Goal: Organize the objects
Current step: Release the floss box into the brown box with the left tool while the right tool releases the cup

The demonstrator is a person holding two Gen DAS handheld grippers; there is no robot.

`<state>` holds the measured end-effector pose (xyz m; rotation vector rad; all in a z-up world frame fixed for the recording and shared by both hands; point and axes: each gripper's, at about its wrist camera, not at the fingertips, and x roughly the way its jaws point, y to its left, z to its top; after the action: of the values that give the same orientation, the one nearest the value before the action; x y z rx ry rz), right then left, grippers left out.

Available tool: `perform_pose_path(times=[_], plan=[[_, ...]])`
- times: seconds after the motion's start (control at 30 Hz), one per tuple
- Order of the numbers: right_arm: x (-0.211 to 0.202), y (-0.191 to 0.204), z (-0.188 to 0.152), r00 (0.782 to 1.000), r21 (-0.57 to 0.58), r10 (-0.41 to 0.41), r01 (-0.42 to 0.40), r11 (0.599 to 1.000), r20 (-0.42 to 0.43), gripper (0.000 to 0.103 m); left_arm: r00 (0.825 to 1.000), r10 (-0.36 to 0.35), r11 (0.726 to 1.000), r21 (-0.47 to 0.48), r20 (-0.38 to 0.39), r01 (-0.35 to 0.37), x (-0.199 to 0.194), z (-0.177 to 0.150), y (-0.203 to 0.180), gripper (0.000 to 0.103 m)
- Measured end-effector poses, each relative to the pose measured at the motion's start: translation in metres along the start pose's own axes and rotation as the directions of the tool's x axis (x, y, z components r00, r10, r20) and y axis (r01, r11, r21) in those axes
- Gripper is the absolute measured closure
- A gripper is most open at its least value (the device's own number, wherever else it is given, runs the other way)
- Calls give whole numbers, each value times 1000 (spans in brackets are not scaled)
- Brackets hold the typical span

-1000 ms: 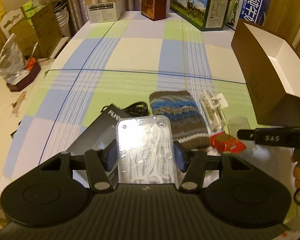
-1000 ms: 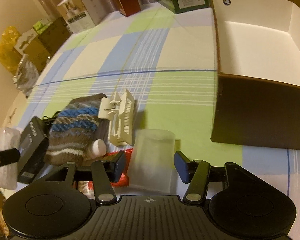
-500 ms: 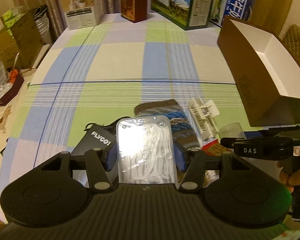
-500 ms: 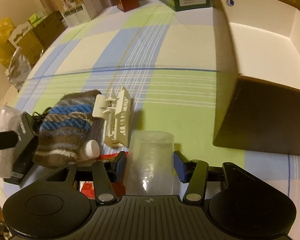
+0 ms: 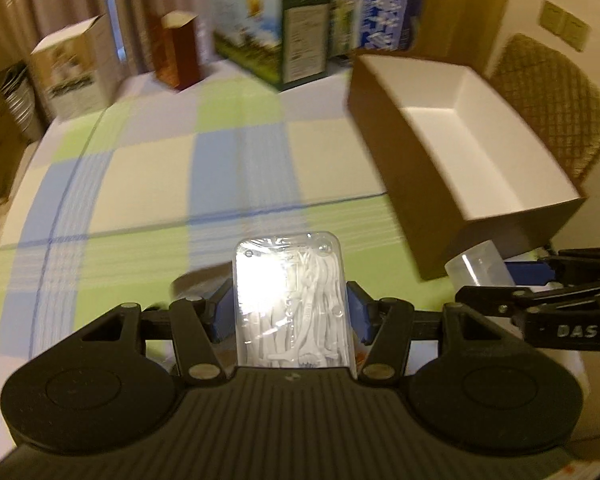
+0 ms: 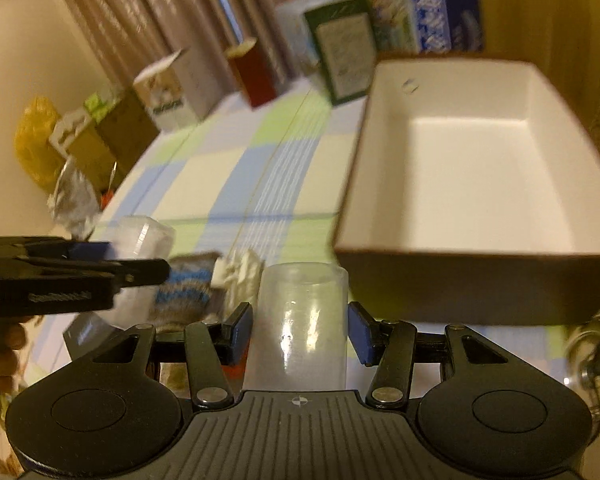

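Left gripper (image 5: 291,316) pinches a clear case of floss picks (image 5: 290,300), held above the checked tablecloth (image 5: 140,184). Right gripper (image 6: 298,330) pinches a frosted plastic cup (image 6: 300,320), raised just before the open brown box (image 6: 472,184).

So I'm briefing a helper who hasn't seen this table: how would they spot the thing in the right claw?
Start at the big open box, brown outside and white inside, on the checked tablecloth. Just in front of its near wall, the right claw holds a frosted, translucent plastic cup. Unlike the flat clear case of white floss picks in the left claw, it is round and looks empty.
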<state>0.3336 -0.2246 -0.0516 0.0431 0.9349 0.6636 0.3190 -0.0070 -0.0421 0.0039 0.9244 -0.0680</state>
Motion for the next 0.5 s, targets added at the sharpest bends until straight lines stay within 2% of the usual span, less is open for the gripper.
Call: perform_pose_path(times=[0.27,0.5], plan=[[-46,-63,31,988,69,-93,85,994,120,55,995,-90,990,111,51,84,16,44,-74,50],[-48,-120,57,978,116,-155,139,983,140,55,985,-162,976,156,64,151,44,87,-134,50]])
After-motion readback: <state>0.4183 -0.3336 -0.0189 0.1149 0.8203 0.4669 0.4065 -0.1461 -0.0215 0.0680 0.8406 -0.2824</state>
